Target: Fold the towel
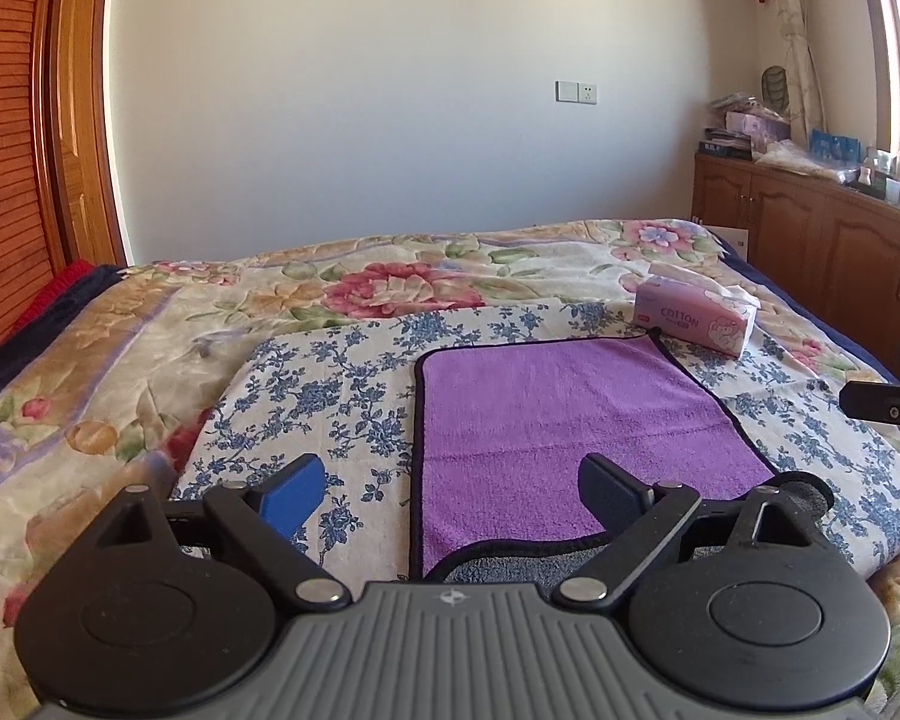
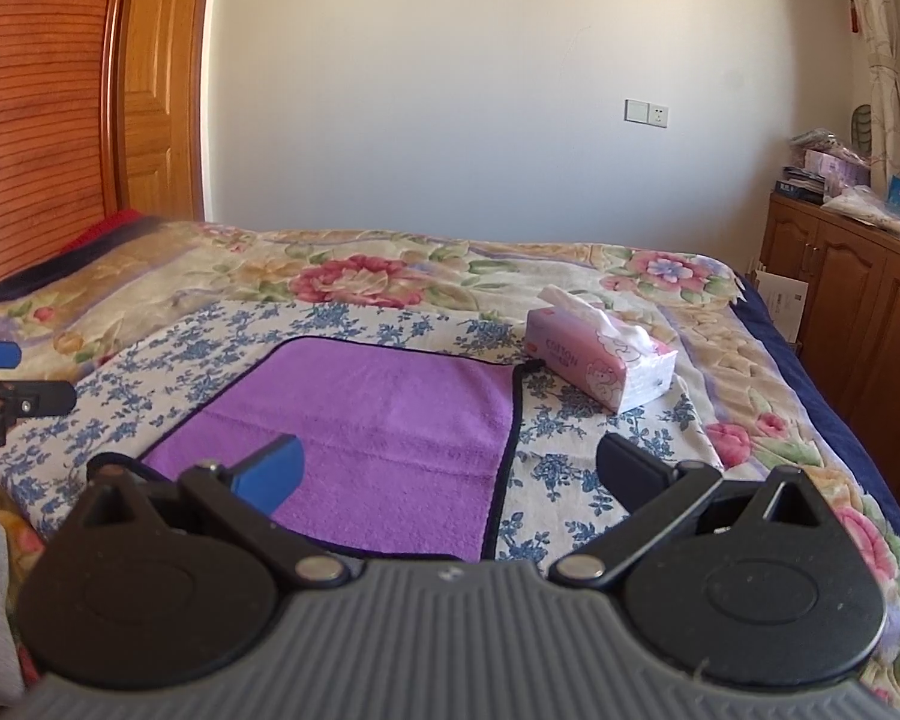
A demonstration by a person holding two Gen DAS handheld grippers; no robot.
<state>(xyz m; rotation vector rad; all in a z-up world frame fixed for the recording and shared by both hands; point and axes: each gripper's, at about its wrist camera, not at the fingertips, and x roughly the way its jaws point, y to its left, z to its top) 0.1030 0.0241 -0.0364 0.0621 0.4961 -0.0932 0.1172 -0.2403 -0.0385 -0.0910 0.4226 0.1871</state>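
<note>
A purple towel (image 1: pixel 570 438) with a dark border lies flat on a blue-flowered cloth (image 1: pixel 330 396) on the bed; its grey underside shows at the near edge. It also shows in the right wrist view (image 2: pixel 378 426). My left gripper (image 1: pixel 450 492) is open and empty, above the towel's near left edge. My right gripper (image 2: pixel 450 474) is open and empty, above the towel's near right edge. Part of the right gripper shows at the right of the left wrist view (image 1: pixel 888 405), and part of the left gripper at the left of the right wrist view (image 2: pixel 12 396).
A pink tissue box (image 1: pixel 696 318) stands just beyond the towel's far right corner, also in the right wrist view (image 2: pixel 600 360). A floral quilt (image 1: pixel 390 282) covers the bed. A wooden cabinet (image 1: pixel 810 228) with clutter stands at the right, a wooden wardrobe (image 1: pixel 18 150) at the left.
</note>
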